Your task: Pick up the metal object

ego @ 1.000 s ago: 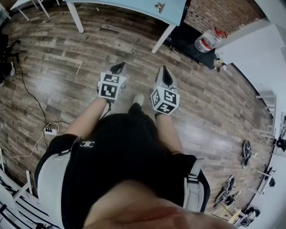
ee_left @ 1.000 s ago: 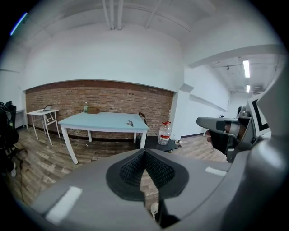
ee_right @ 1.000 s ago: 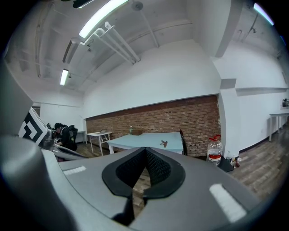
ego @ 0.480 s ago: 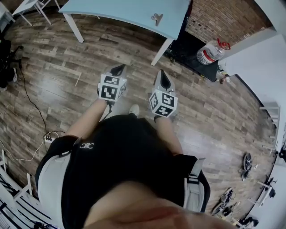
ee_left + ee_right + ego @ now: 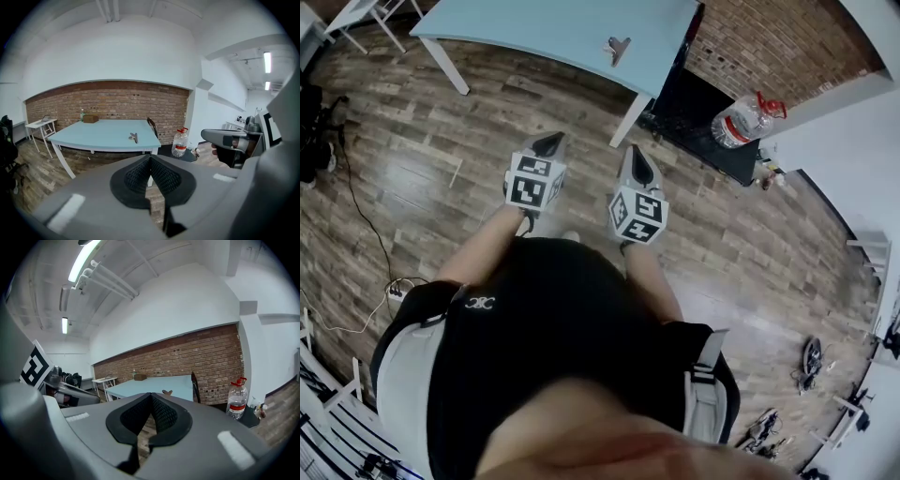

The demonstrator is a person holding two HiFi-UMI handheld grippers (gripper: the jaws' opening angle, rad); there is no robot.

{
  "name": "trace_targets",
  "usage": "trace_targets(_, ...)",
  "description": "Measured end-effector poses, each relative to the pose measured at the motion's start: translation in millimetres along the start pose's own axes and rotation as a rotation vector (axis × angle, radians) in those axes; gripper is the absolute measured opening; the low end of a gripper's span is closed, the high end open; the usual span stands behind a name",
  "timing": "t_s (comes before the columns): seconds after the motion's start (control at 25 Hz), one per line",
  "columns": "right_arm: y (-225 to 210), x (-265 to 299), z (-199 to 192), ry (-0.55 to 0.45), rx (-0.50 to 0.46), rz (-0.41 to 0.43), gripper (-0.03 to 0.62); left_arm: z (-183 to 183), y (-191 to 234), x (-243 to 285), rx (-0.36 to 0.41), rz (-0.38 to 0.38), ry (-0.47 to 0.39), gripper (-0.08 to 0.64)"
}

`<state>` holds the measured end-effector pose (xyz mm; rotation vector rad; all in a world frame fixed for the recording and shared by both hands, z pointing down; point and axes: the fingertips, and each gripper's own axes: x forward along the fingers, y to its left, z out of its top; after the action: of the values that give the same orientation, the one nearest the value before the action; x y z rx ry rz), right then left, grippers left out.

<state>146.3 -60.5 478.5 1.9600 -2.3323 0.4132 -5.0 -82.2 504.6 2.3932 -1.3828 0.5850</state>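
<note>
A small grey metal object (image 5: 617, 47) lies near the front edge of the light blue table (image 5: 544, 23), ahead of me. It also shows in the left gripper view as the metal object (image 5: 134, 137) and in the right gripper view as the metal object (image 5: 167, 392). My left gripper (image 5: 548, 142) and right gripper (image 5: 637, 167) are held side by side over the wooden floor, short of the table. Both are shut with nothing between the pads, as seen on the left gripper (image 5: 150, 157) and the right gripper (image 5: 151, 395).
A large water bottle (image 5: 741, 117) with a red cap stands on a black mat (image 5: 694, 103) right of the table. A brick wall runs behind. A cable and power strip (image 5: 394, 291) lie on the floor at left. A brown box (image 5: 90, 119) sits at the table's far end.
The table and the metal object have come lower and closer in the head view as the person walks toward them. Both grippers keep their place in front of the body, still shut.
</note>
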Motion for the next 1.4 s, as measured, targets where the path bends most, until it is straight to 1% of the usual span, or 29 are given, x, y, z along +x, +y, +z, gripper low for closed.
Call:
trace_targets(0.24,-21.6,12.3,-0.6,0.004,0.019,-0.01,0.014,4.6,-9.1,27.1,0.005,-0.014,0.028,0.0)
trace_targets(0.64,-56.2,39.5,-0.5,0.019,0.014,-0.056,0.014,23.9,-13.5,78.8,0.016,-0.053,0.023,0.0)
trace_targets(0.88,-62.0,75.6,6.6,0.025,-0.008,-0.059,0.014,47.5,5.2,116.4,-0.001,-0.068,0.002,0.0)
trace_targets(1.12,-77.9,128.5,21.3,0.028,-0.024,-0.096,0.014,70.8,30.2,165.5,-0.011,-0.099,0.004,0.0)
trace_targets(1.4,-76.9,196.0,45.9,0.025,-0.032,-0.126,0.014,99.9,69.3,229.2,-0.002,-0.149,0.053,0.0)
